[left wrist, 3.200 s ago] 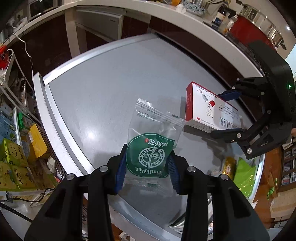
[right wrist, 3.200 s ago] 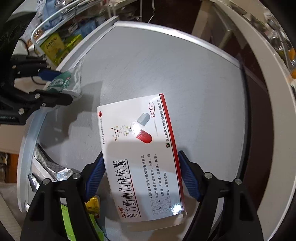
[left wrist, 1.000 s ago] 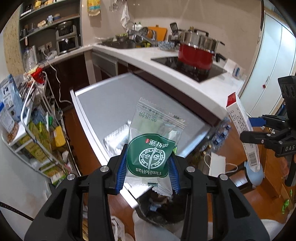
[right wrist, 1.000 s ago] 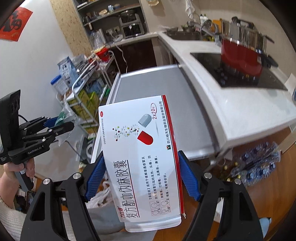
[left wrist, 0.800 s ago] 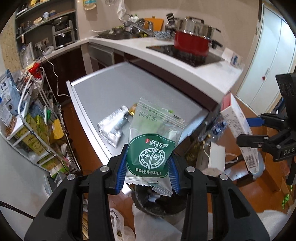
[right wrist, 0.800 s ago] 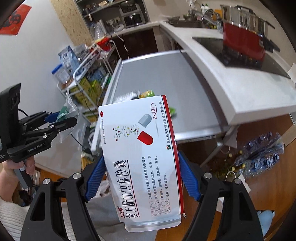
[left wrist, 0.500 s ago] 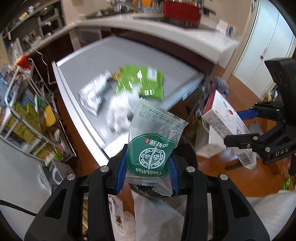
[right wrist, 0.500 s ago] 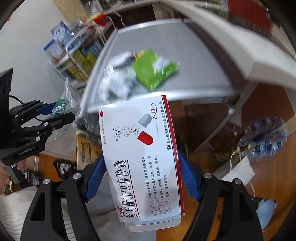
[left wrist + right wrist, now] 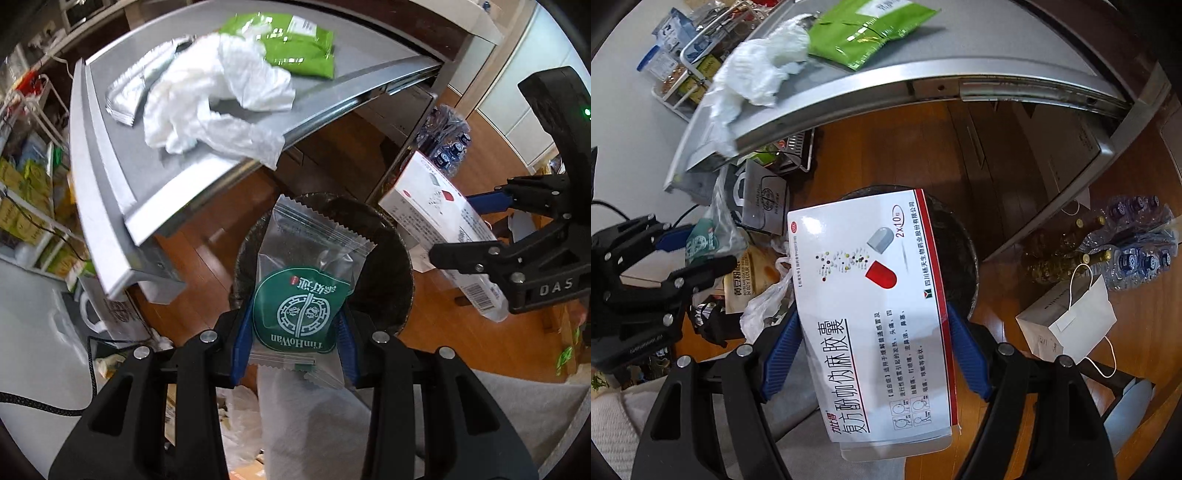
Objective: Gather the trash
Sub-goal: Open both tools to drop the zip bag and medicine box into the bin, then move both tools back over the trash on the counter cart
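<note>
Grey metal table (image 9: 110, 192) edge at left, crumpled white tissue (image 9: 207, 92) hanging over it. Left gripper (image 9: 293, 332) pinching clear packet with green label (image 9: 301, 295) above round black bin (image 9: 402, 266). Right gripper (image 9: 873, 354) pinching white medicine box with red stripe (image 9: 871, 314) over same bin. Brown wood floor around bin.

Green sachet (image 9: 301, 295): "TimHoWan", read inverted. Pill box (image 9: 871, 306): "2x10", Chinese print. Right gripper (image 9: 517, 236) body: "DAS". Floor packet (image 9: 748, 278): "IN SOY FLOUR".
</note>
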